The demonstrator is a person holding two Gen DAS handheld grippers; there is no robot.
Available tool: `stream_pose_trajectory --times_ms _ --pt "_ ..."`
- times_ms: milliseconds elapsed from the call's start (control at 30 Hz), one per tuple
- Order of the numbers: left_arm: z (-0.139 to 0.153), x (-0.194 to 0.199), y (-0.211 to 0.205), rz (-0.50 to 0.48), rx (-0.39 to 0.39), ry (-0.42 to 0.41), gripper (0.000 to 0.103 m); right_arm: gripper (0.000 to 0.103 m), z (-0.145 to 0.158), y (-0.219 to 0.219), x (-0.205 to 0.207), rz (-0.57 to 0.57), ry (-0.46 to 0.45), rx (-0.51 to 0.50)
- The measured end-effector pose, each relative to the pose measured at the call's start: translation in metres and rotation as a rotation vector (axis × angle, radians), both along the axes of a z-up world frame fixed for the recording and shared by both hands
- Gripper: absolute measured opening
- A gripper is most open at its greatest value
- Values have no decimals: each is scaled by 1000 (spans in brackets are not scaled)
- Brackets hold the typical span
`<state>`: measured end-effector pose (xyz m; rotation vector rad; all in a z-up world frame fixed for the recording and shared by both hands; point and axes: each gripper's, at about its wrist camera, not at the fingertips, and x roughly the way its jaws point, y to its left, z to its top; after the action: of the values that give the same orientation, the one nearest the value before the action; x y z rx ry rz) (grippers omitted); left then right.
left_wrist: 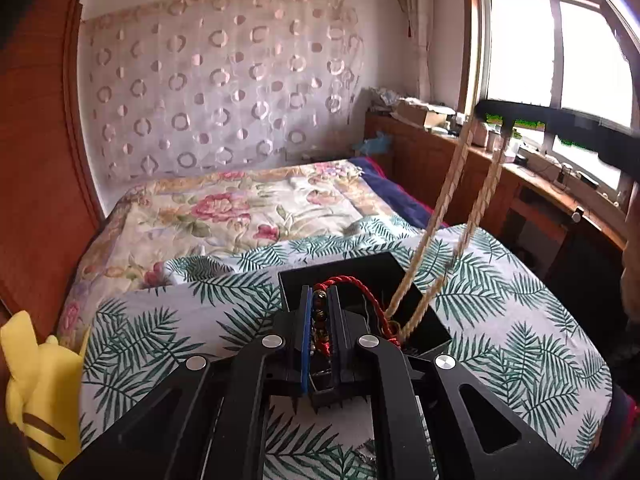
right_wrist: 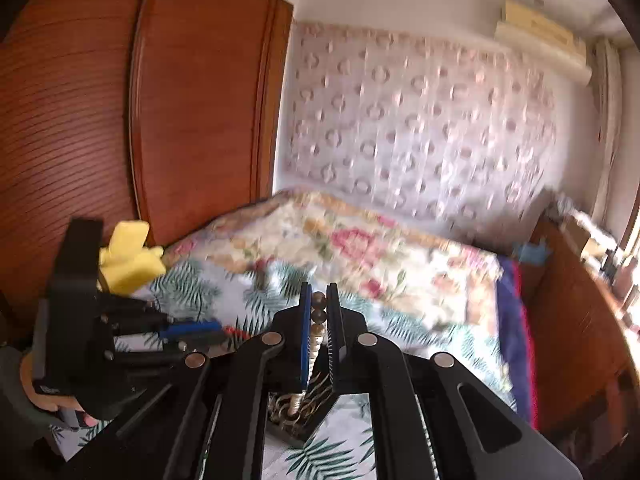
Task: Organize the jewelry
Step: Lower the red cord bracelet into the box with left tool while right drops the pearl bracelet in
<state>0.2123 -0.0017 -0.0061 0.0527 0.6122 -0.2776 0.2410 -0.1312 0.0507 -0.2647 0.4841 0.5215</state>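
Blur softens most of the right wrist view, so you can read fine detail only near the fingers; the black box beneath them is largely covered by the gripper body, with only a corner and some tangled pale chain showing. Your right gripper has its jaws drawn nearly together, pinching a beaded strand whose dark beads rise between the pads while paler beads run down toward the box. In the left wrist view, your left gripper is likewise pressed narrow, clamping a red cord bracelet with dark beads; its red twisted cord loops out ahead of the fingertips and trails right over the black box. The box lies directly ahead of and partly under the left fingers, on the leaf-print cover. Two runs of the pale beaded strand rise from the box's right side up to the right gripper, which is cut off at the frame edge and seen side-on against the window. A yellow plush toy sits at the near left, partly cropped. Farther off lie the floral quilt, the wooden wardrobe and the patterned curtain.
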Motion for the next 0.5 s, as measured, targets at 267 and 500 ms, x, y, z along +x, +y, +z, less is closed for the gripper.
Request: stream_pose_trajectory --times_ms 267,500 --pt "-12 13 -8 -6 3 34 6 9 -74 2 27 5 193 28" --pt "-13 14 -12 -6 6 34 23 11 -99 7 25 11 238 34"
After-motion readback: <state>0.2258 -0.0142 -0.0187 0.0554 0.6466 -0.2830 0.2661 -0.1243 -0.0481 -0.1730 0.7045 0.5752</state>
